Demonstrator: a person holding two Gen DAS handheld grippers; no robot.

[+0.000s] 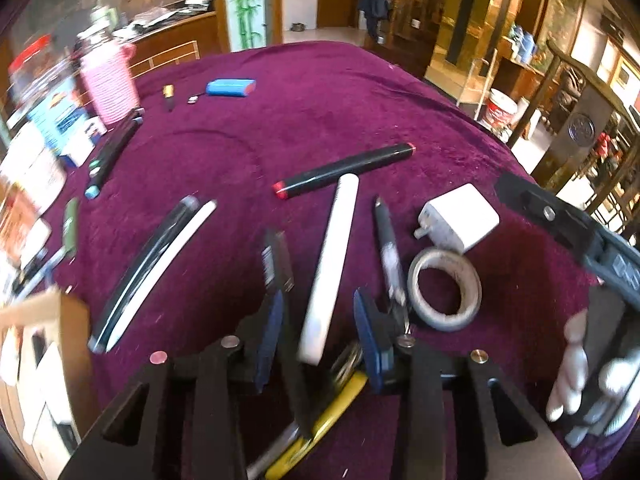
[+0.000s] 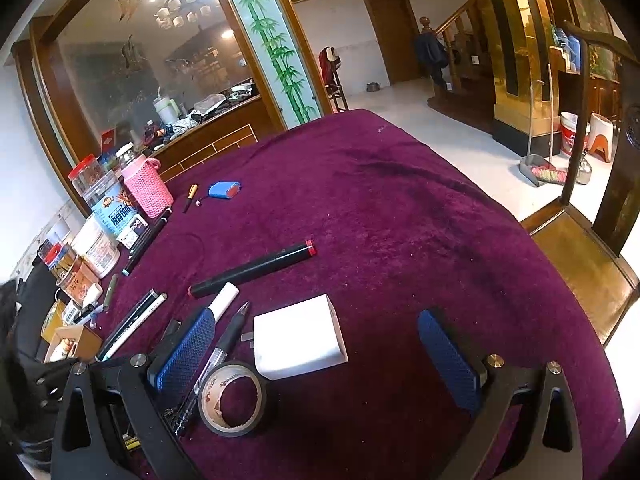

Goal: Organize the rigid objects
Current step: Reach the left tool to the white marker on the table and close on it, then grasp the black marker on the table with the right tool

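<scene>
Down through the left wrist view: left tongs (image 1: 318,340) narrow, blue pads apart from the white marker (image 1: 332,268) lying between them on the purple-clothed bench (image 1: 320,100); tape roll (image 1: 444,289) and white charger (image 1: 460,218) just right.

Right wrist view: right tongs (image 2: 316,360) wide, straddling charger (image 2: 298,336) and tape roll (image 2: 232,398), gripping nothing; black red-capped marker (image 2: 252,269) beyond.
</scene>
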